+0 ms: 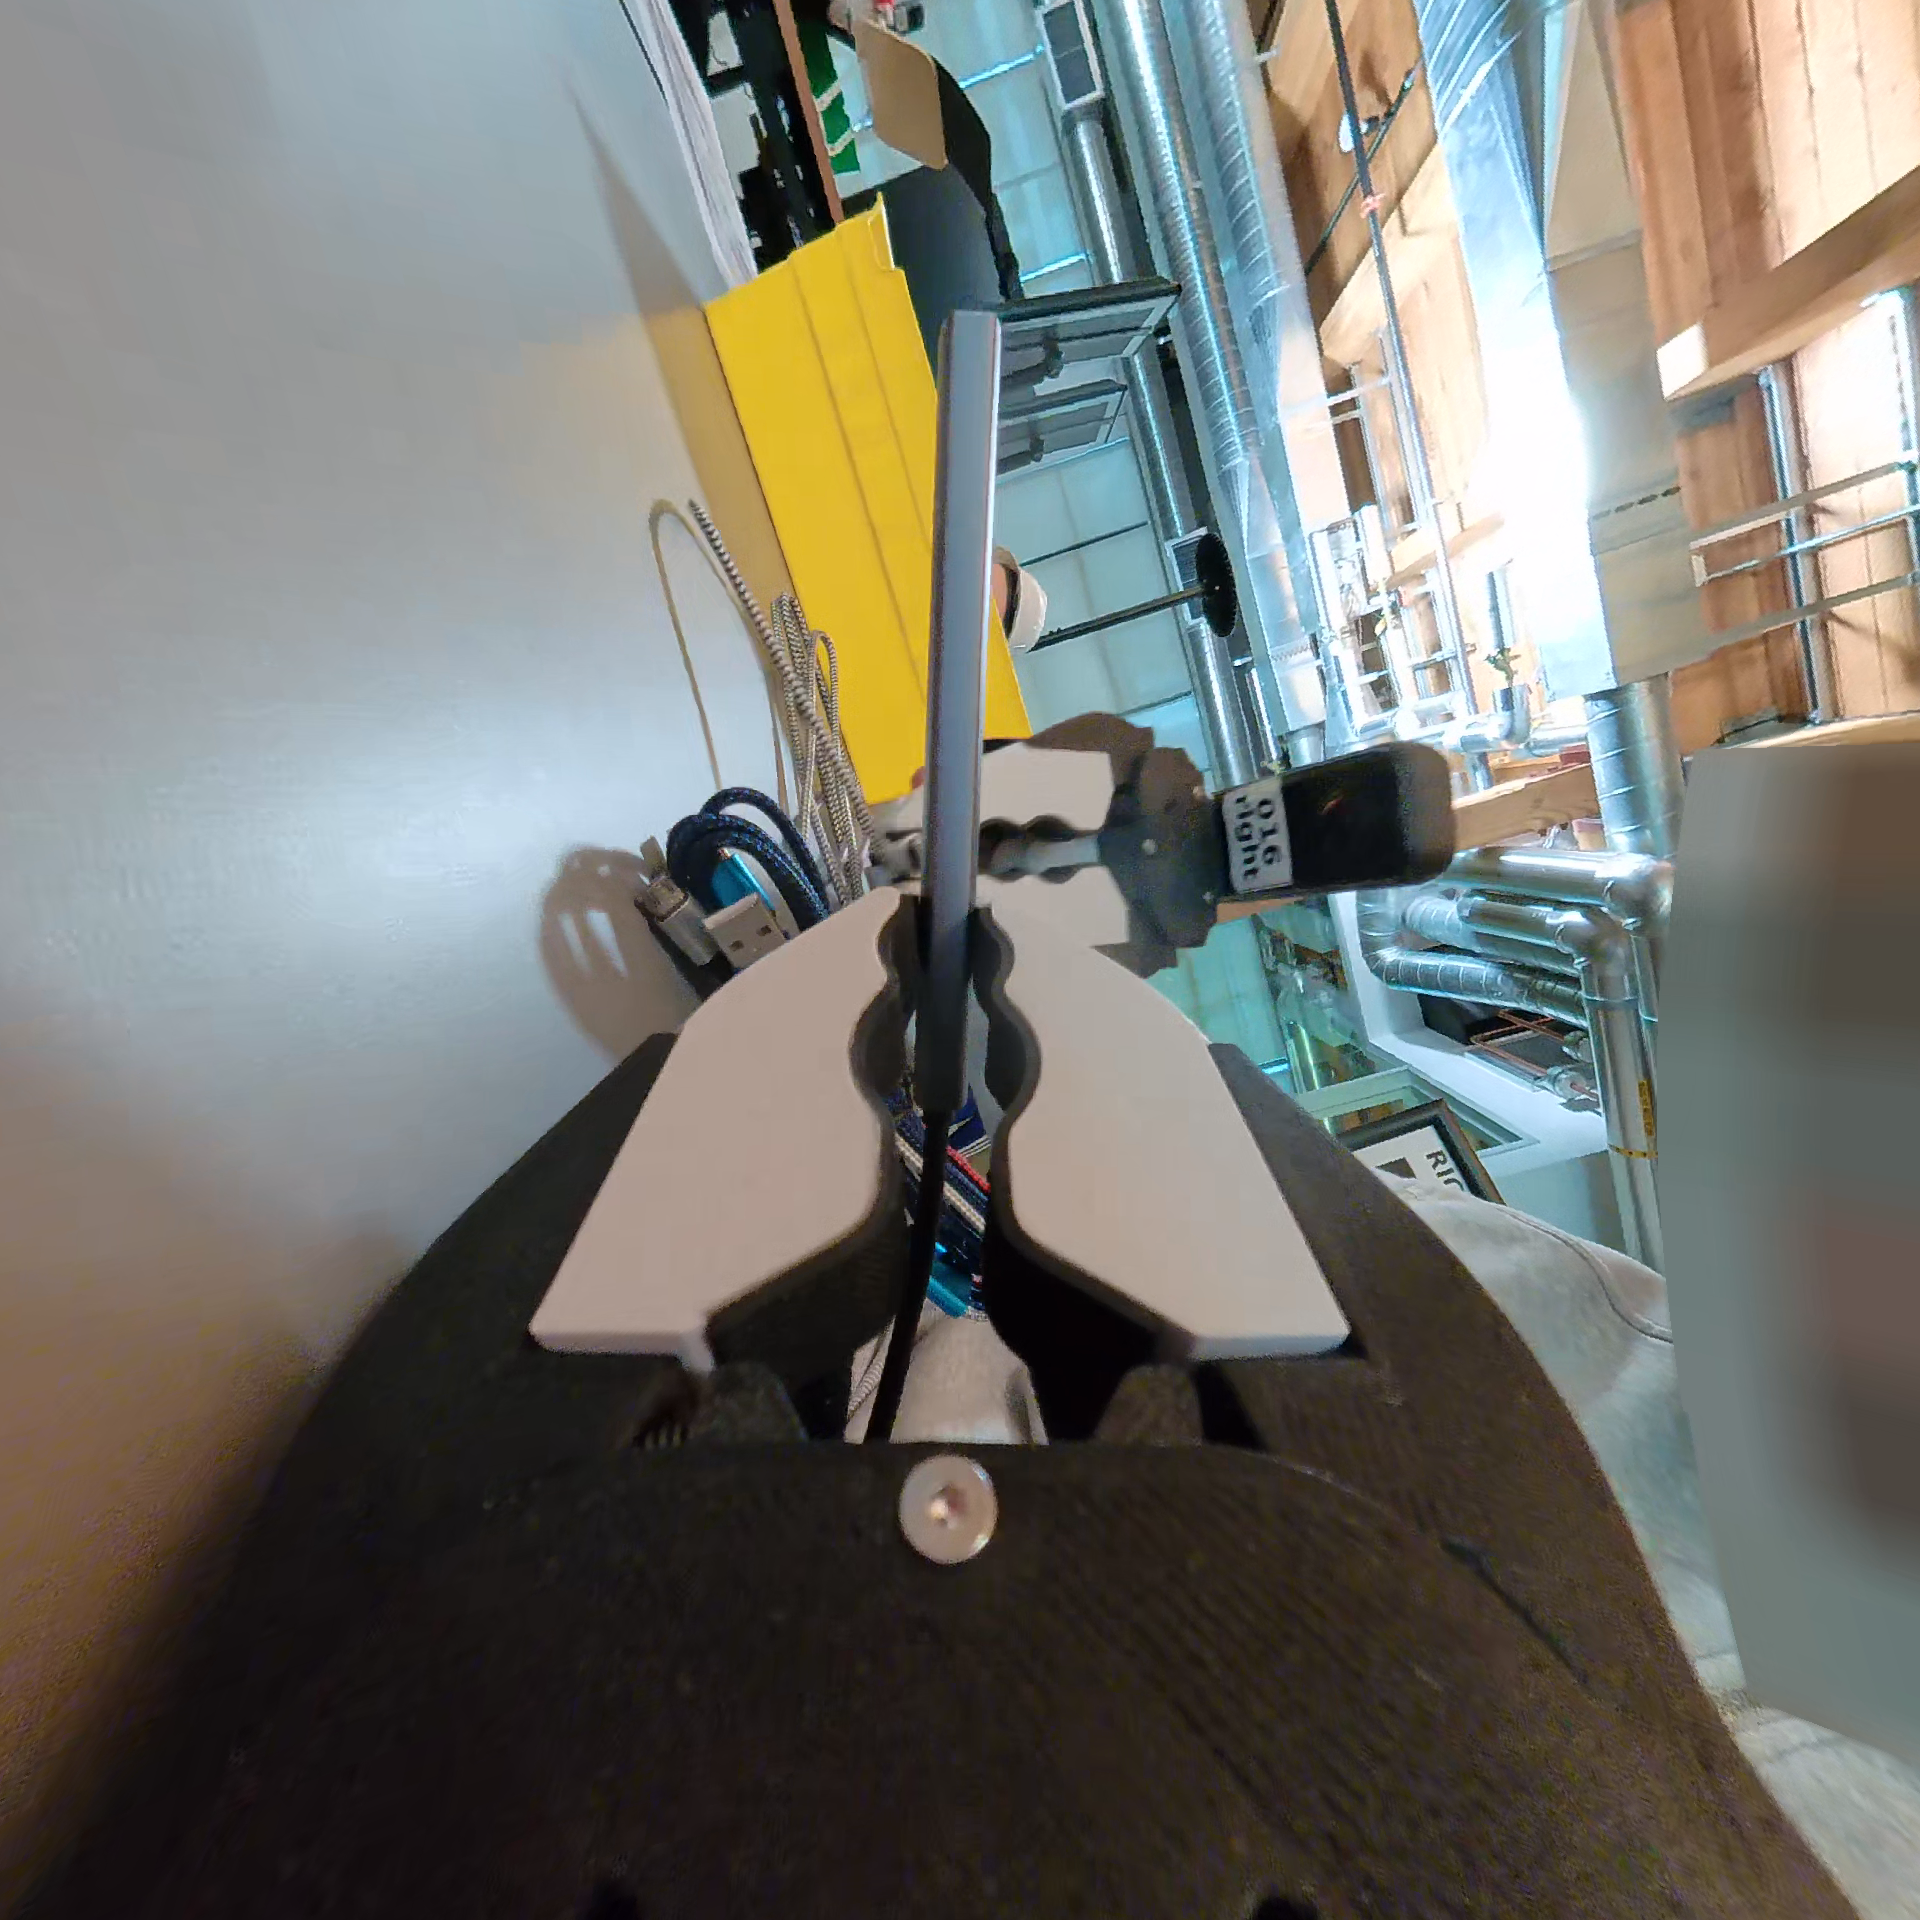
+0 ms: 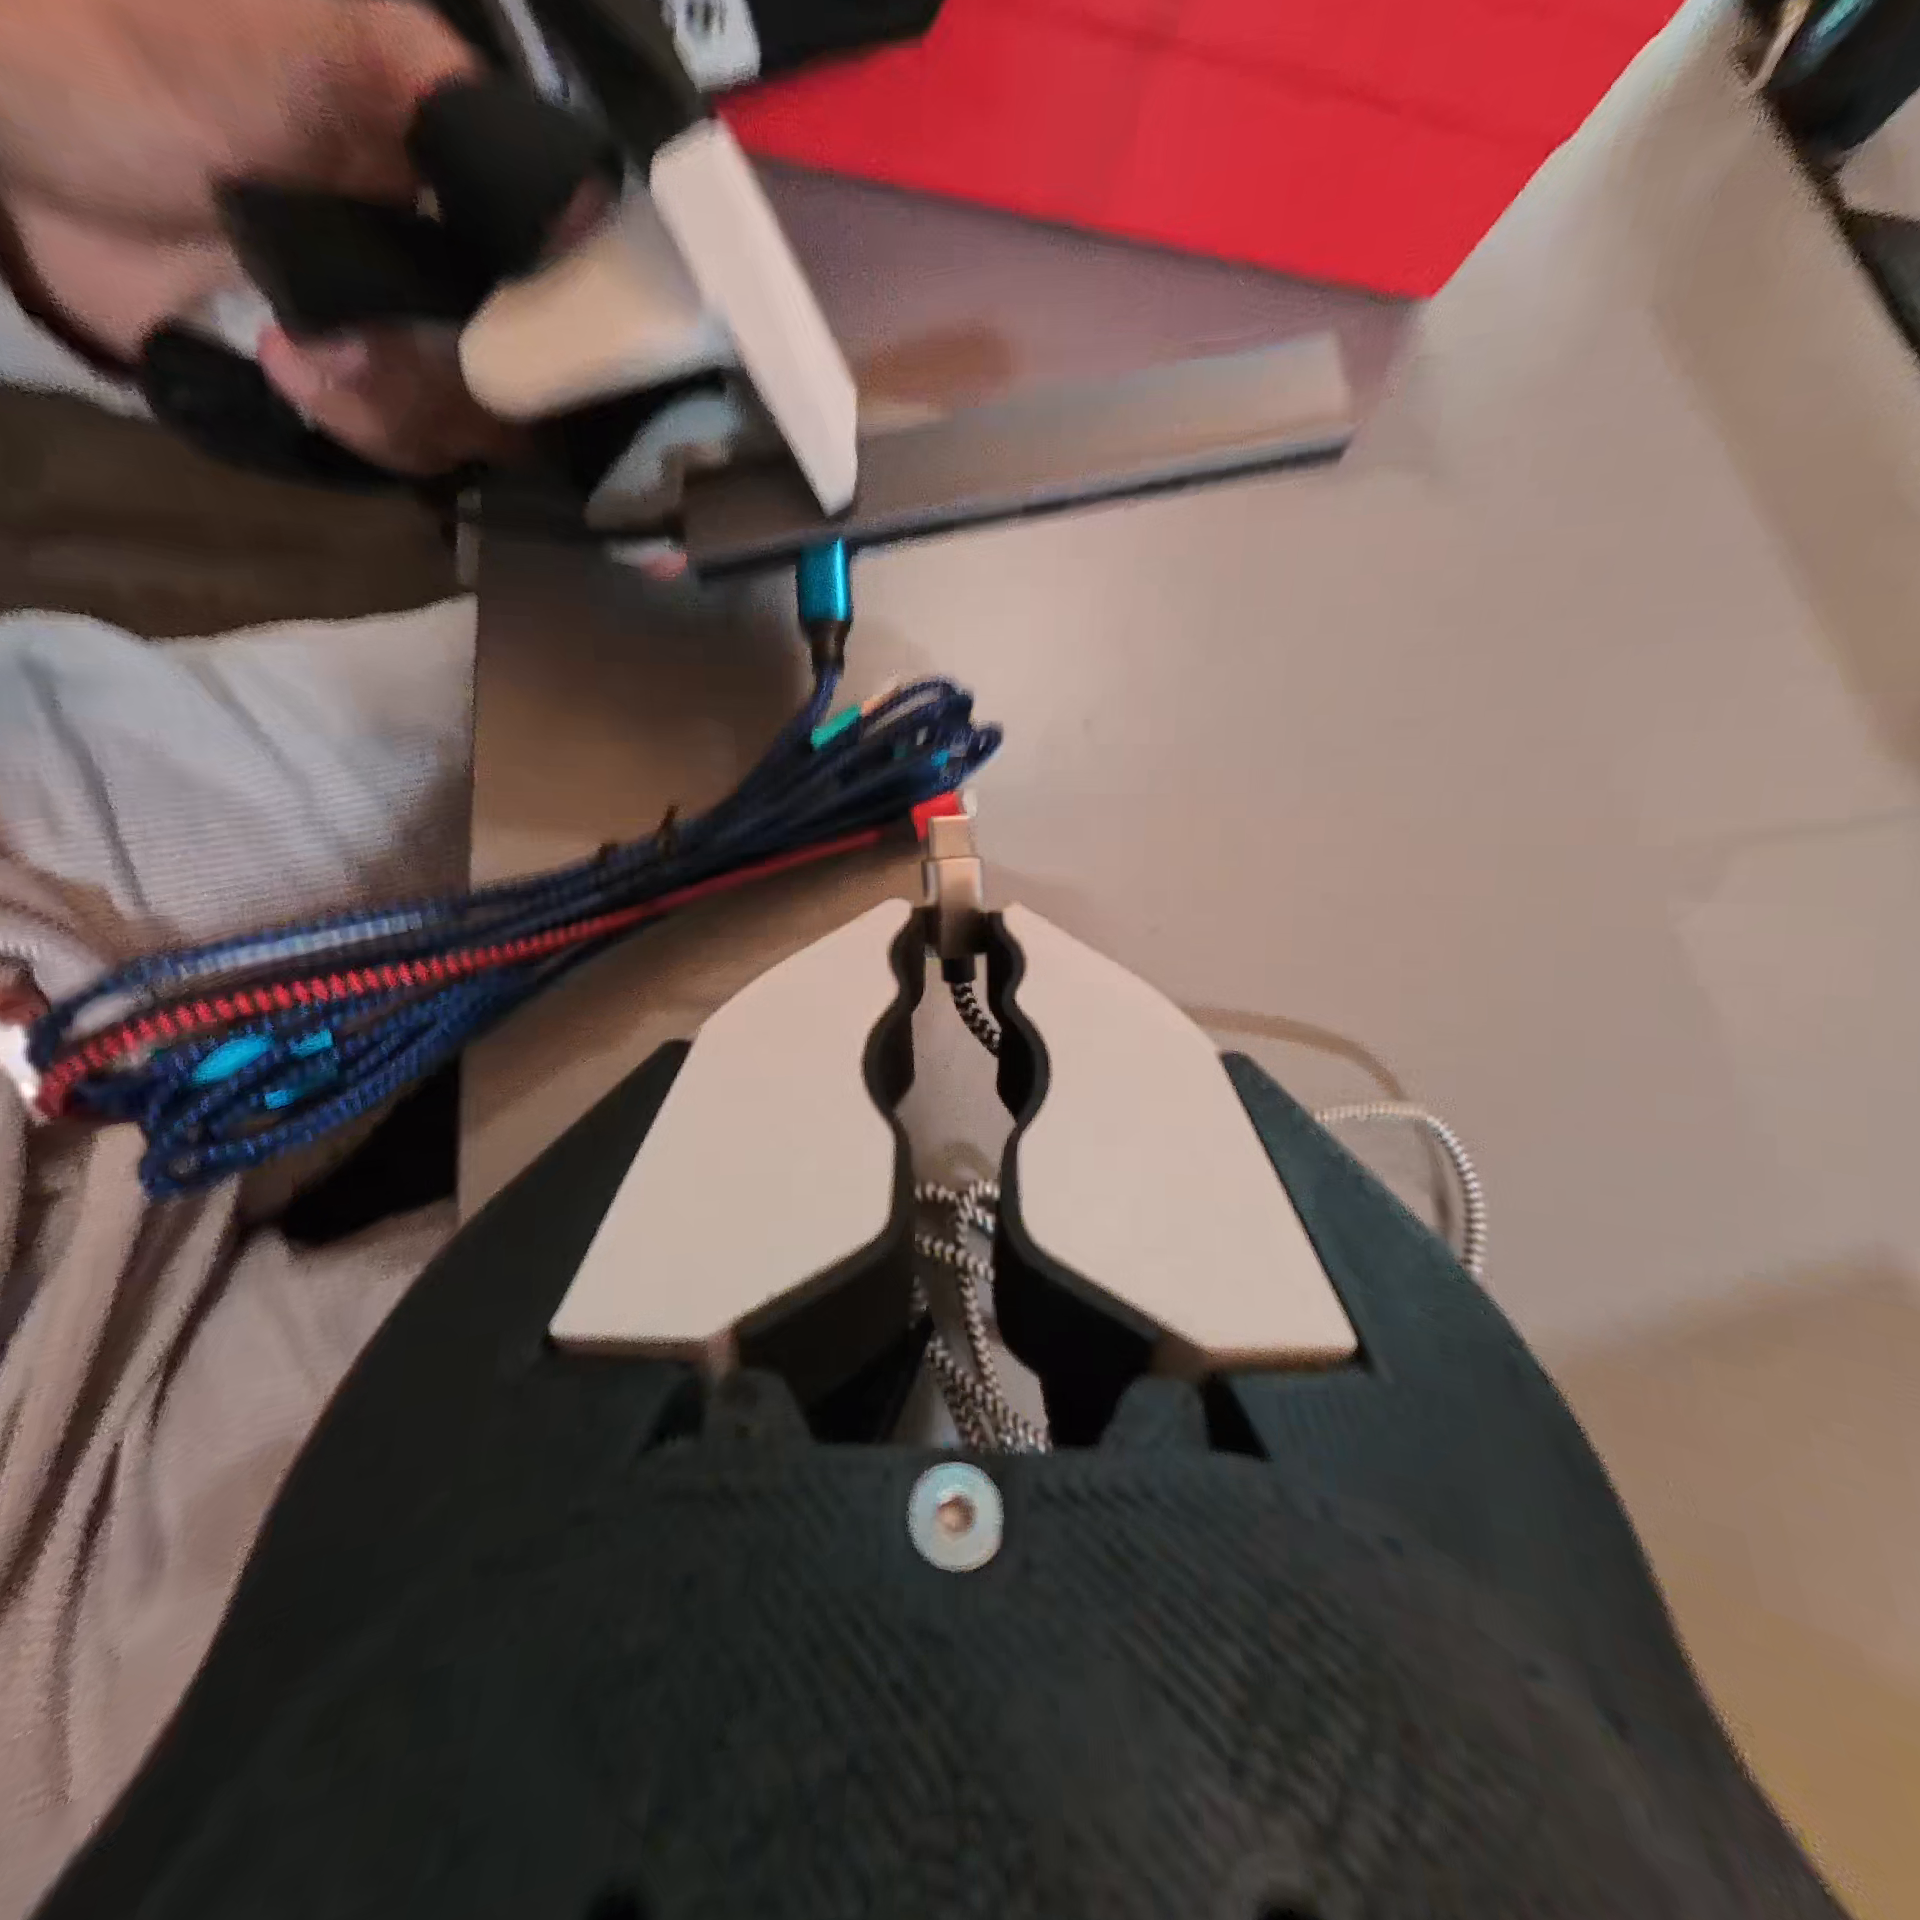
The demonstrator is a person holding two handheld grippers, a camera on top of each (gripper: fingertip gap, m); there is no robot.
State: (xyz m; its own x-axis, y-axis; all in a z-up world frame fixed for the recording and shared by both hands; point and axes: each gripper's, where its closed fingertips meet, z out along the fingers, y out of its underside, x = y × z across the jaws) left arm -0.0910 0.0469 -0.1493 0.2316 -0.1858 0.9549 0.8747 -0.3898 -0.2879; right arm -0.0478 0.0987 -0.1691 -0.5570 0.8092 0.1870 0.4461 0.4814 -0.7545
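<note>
My left gripper (image 1: 940,925) is clamped on a thin grey tablet (image 1: 961,623), held edge-on and lifted off the white table (image 1: 312,623). A blue connector (image 2: 823,582) is plugged into the tablet's edge. My right gripper (image 2: 954,925) pinches a silver cable plug (image 2: 951,883), black-and-white braided cable (image 2: 961,1299) trailing back between the fingers, just beside the blue cable bundle (image 2: 416,977).

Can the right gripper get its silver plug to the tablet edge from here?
Probably yes. The right gripper is shut on the silver plug, with bare table between it and the tablet. The blue plug already sits in that edge.
</note>
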